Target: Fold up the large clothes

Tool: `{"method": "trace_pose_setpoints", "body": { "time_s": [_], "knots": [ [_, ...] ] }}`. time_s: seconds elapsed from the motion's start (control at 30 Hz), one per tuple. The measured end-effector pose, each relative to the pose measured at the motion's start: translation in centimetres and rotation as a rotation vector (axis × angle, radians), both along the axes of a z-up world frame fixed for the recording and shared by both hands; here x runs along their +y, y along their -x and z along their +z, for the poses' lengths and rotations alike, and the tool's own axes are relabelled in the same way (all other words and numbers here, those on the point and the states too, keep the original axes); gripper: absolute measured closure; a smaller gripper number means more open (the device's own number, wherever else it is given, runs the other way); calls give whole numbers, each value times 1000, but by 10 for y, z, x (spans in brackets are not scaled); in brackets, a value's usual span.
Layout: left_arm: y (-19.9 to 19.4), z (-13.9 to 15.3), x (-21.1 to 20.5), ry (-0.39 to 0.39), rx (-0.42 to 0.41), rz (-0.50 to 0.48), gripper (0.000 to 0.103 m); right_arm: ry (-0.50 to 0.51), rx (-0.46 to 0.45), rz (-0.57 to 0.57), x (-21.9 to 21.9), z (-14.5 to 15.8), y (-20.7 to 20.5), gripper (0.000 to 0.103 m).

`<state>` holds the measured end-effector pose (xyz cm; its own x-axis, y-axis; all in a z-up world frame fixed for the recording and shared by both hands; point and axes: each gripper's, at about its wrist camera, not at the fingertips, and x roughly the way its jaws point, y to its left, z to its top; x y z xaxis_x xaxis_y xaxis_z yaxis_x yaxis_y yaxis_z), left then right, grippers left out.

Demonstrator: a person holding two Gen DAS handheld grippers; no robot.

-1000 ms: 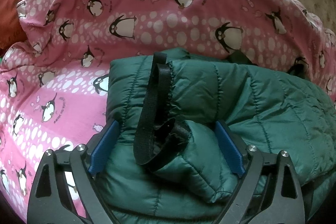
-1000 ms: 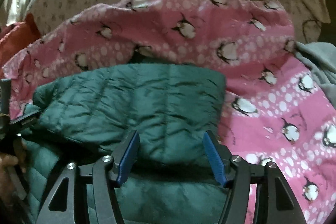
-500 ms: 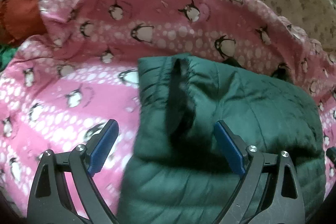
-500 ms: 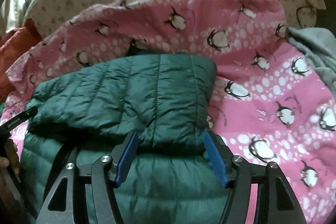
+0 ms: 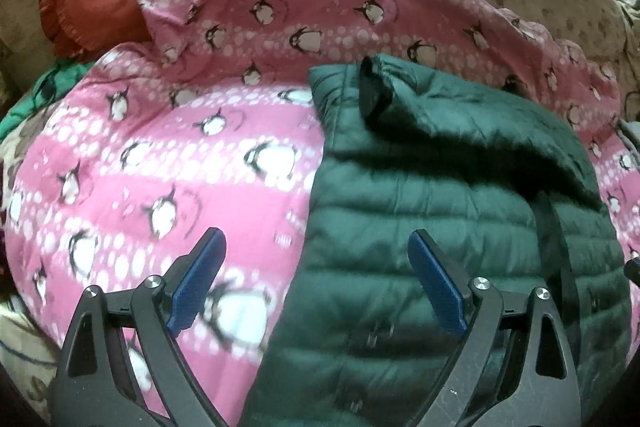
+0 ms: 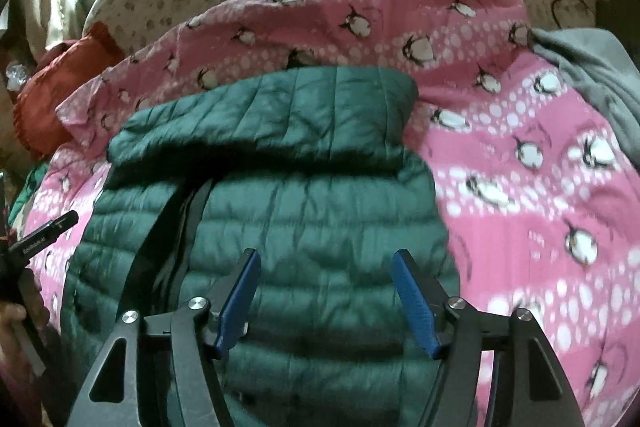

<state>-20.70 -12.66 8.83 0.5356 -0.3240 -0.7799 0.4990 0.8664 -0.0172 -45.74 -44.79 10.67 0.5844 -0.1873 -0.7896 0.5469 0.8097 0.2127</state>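
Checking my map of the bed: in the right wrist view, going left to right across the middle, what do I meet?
Red cushion → green jacket → pink penguin blanket → grey cloth.

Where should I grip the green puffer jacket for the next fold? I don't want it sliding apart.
Probably the near hem of the jacket, one gripper at each lower corner, coming from the near side. The far end is already folded over into a thick flap, so the free flat edge lies nearest. Both the left gripper and right gripper have open, empty jaws.
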Motion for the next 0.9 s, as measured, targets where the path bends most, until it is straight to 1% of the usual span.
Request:
{"method": "trace_pose_setpoints", "body": {
  "time_s": [0.2,0.3,0.43,0.57,0.73,0.9],
  "knots": [
    [21,-4,28,18,28,17,10,-16,8,10,23,-9,30,38],
    [31,-7,37,14,37,17,10,-10,19,17,32,-12,42,38],
    [43,-8,46,10,39,14,10,-20,17,14,42,-15,57,38],
    [52,-12,54,6,61,8,10,-24,40,29,50,-21,67,38],
    [60,-17,63,0,95,-5,10,-23,37,35,59,-20,80,37],
    [69,-20,71,-3,108,-10,10,-29,47,35,64,-23,91,35]
  ]
}}
